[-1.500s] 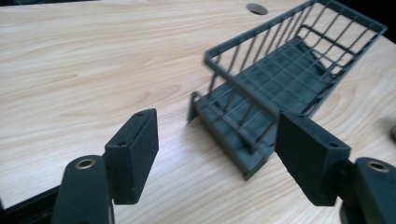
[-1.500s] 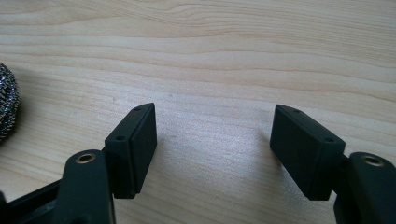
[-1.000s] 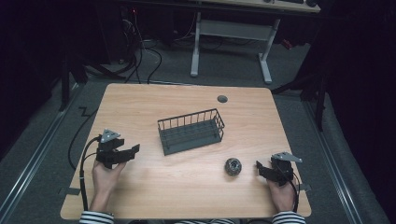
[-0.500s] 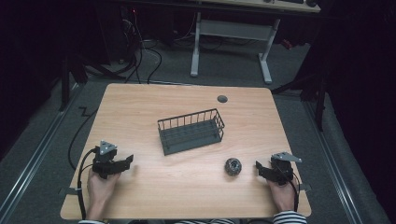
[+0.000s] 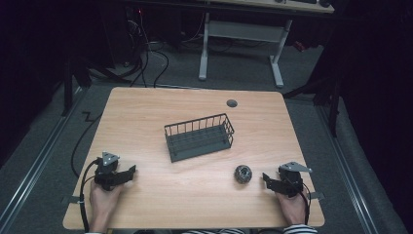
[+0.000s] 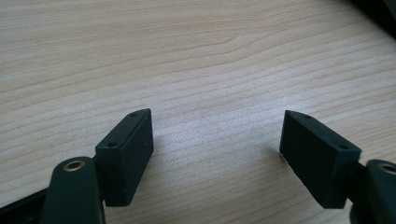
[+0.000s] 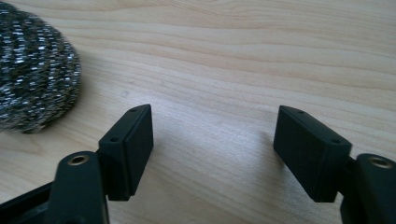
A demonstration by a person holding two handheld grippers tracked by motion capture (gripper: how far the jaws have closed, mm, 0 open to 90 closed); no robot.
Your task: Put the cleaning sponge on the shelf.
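At the centre of the high view, a dark wire basket of rectangular shape (image 5: 198,137) is standing on the light wooden table (image 5: 146,112), slightly tilted to the frame. Right of and below it, a round steel-wool scouring ball (image 5: 242,173) is lying on the tabletop, well apart from the basket. At lower right, the right gripper (image 5: 271,181) is resting on the table in the person's hand, pointing left at the ball and sitting near it without touching. At lower left, the left gripper (image 5: 127,173) is resting in the other hand, pointing right. A small dark round grommet (image 5: 232,103) is sitting in the upper right of the tabletop.

In the left gripper view, the left gripper (image 6: 215,135) is showing its two black jaws standing wide apart over bare wood grain, holding nothing.

In the right gripper view, the right gripper (image 7: 213,130) is likewise showing its jaws spread wide and empty; the scouring ball (image 7: 32,70) is lying at upper left of the frame, beyond the left jaw and apart from it.
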